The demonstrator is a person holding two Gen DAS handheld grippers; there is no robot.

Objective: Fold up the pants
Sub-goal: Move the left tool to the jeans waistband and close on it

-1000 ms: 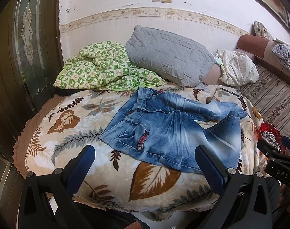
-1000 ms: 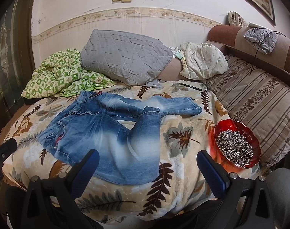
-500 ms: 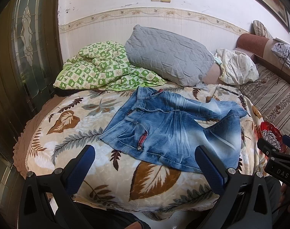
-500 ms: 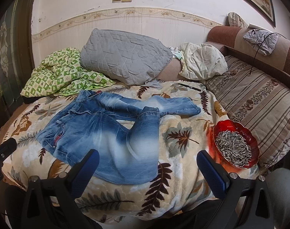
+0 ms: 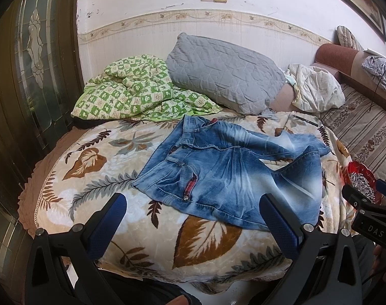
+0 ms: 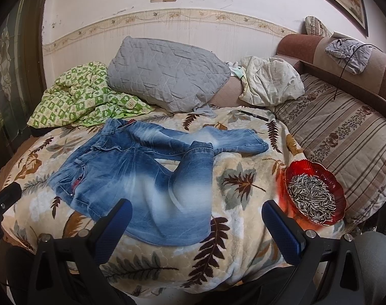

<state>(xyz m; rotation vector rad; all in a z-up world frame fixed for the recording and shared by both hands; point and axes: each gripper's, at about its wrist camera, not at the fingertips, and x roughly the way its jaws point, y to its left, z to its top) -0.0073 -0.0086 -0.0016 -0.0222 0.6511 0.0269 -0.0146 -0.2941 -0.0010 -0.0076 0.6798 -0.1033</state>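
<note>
Faded blue jeans (image 5: 226, 172) lie crumpled on a leaf-patterned blanket (image 5: 96, 178), waistband to the left, legs bent to the right with one leg folded back over the other. They also show in the right wrist view (image 6: 147, 175). My left gripper (image 5: 193, 218) is open and empty, held above the blanket's near edge, short of the waistband. My right gripper (image 6: 196, 218) is open and empty, over the near edge by the folded leg. The right gripper's tip shows in the left wrist view (image 5: 365, 203).
A red bowl of sunflower seeds (image 6: 313, 193) sits on the blanket right of the jeans. A grey pillow (image 6: 167, 76), a green checked quilt (image 6: 81, 99) and a white bundle (image 6: 271, 81) lie behind. A black pen (image 6: 254, 115) lies near the far leg. A striped cushion (image 6: 345, 139) is at right.
Both views have shifted very slightly; the jeans and both open grippers stay as they were.
</note>
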